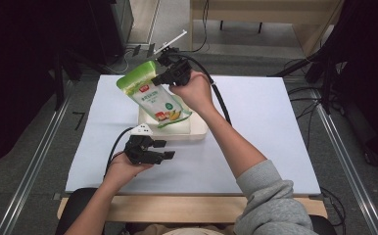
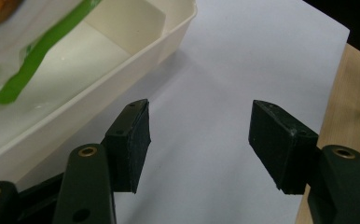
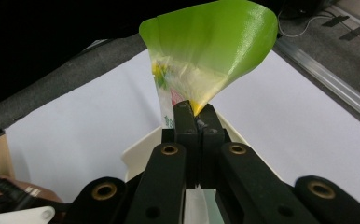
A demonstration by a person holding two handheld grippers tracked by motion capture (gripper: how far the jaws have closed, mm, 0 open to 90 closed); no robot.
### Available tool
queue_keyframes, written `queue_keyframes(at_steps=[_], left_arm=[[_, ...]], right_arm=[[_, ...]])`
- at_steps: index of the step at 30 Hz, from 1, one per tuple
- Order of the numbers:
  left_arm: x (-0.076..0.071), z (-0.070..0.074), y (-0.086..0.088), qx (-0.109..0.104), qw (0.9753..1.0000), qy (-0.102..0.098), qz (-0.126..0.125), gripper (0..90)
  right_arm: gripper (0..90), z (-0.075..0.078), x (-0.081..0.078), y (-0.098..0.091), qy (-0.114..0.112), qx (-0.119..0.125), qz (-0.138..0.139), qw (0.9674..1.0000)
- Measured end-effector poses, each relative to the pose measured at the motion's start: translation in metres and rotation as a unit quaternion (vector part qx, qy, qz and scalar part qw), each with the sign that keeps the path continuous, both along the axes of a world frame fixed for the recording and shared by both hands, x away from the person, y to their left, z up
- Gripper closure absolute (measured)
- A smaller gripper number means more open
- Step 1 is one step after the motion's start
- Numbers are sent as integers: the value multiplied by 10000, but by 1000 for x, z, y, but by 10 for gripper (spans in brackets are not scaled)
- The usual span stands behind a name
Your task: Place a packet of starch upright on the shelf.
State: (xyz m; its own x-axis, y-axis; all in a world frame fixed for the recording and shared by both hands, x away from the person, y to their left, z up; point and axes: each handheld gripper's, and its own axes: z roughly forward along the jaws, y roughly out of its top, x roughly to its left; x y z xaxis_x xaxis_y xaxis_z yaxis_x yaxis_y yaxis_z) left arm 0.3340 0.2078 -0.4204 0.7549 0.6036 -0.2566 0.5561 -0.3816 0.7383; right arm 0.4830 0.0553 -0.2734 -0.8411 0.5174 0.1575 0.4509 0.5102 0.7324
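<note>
Pouch point(image 1: 153, 95), green and white, hangs tilted above the cream tray point(image 1: 197, 131), pinched by the right gripper point(image 1: 163, 77); the left gripper point(image 1: 163, 149) rests just before the tray. Left gripper view: jaws stand apart beside the tray point(image 2: 169, 39). Right gripper view: jaws clamp the pouch point(image 3: 211, 51).

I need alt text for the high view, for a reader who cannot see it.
The right gripper holds a green and white pouch by its edge, hanging over a cream tray on the white table. The left gripper rests open beside the tray.
</note>
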Motion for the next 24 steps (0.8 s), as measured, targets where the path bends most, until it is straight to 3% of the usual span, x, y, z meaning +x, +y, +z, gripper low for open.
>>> queue_keyframes(at_steps=[6, 10, 16, 24], left_arm=[[0, 0, 0, 30, 10000, -7, -29, 393], [0, -1, -1, 7, 10000, 15, -36, 394], [0, 0, -2, 58, 10000, 19, -56, 394], [0, 0, -1, 53, 10000, 20, -51, 395]], right_arm=[[900, -25, 11, -4, 98, 78, -124, 9998], [900, -45, 23, -22, 268, 185, -368, 9988], [900, -53, 25, -34, 190, 362, -385, 9984], [900, -61, 29, -40, 208, 362, -445, 9981]])
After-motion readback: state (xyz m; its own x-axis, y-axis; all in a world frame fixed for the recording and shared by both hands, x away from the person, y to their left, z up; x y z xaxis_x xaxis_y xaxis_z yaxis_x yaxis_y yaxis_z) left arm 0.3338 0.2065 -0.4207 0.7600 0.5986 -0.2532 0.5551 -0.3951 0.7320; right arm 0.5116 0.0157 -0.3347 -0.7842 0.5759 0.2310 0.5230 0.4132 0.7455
